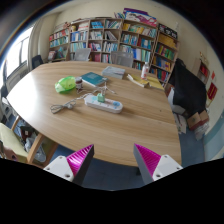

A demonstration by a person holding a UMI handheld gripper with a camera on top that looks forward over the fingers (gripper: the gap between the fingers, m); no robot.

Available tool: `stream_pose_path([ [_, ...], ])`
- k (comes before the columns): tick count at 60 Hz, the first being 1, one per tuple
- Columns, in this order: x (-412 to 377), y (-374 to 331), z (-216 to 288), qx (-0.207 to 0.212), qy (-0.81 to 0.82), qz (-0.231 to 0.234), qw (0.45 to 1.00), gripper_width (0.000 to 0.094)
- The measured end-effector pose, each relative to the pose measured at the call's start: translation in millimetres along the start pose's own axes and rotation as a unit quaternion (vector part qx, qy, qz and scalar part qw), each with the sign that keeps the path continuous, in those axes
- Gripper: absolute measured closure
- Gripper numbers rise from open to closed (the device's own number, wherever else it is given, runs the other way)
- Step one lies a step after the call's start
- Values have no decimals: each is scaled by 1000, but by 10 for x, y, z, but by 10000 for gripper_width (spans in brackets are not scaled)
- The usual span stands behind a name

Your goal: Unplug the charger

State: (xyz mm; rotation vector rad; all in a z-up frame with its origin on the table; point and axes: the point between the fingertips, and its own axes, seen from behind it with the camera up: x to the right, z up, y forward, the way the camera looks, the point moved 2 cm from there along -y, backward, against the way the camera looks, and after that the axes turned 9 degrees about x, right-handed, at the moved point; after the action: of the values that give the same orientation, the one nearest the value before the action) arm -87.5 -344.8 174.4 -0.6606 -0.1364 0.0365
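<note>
Out on the tabletop (130, 125), the power strip (103, 101) with its charger lies well beyond the jaws, slightly left, long axis crosswise; gripper (113, 160) wide open, holding nothing.

Bookshelves (110, 38) line the wall beyond an oval table (60, 125) bearing a green bag (66, 85).

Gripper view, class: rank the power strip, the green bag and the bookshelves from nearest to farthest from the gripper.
The gripper is open, short of all three.
1. Power strip, mid-table, straight ahead.
2. Green bag, further along, leftward.
3. Bookshelves, against the far wall.
</note>
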Motion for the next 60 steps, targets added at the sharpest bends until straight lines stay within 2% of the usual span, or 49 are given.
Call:
stream_pose_path([
  [6, -39, 87, 31, 9, 20, 10, 1000, 88],
  [10, 192, 388, -201, 24, 32, 22, 999, 99],
  [11, 43, 298, -42, 22, 37, 20, 999, 99],
  [17, -70, 603, -37, 38, 65, 32, 997, 99],
  [20, -304, 611, 174, 45, 80, 33, 995, 98],
  [21, -250, 869, 146, 53, 84, 36, 994, 101],
  [27, -440, 1241, 382, 79, 98, 38, 991, 102],
  [36, -670, 2057, 877, 126, 111, 18, 986, 111],
  [45, -806, 2869, 1109, 134, 117, -15, 984, 129],
  [54, -739, 3293, 1281, 153, 112, -48, 981, 198],
  [58, -714, 3423, 1240, 141, 112, -57, 982, 258],
  [60, -701, 3481, 1216, 135, 112, -60, 983, 330],
])
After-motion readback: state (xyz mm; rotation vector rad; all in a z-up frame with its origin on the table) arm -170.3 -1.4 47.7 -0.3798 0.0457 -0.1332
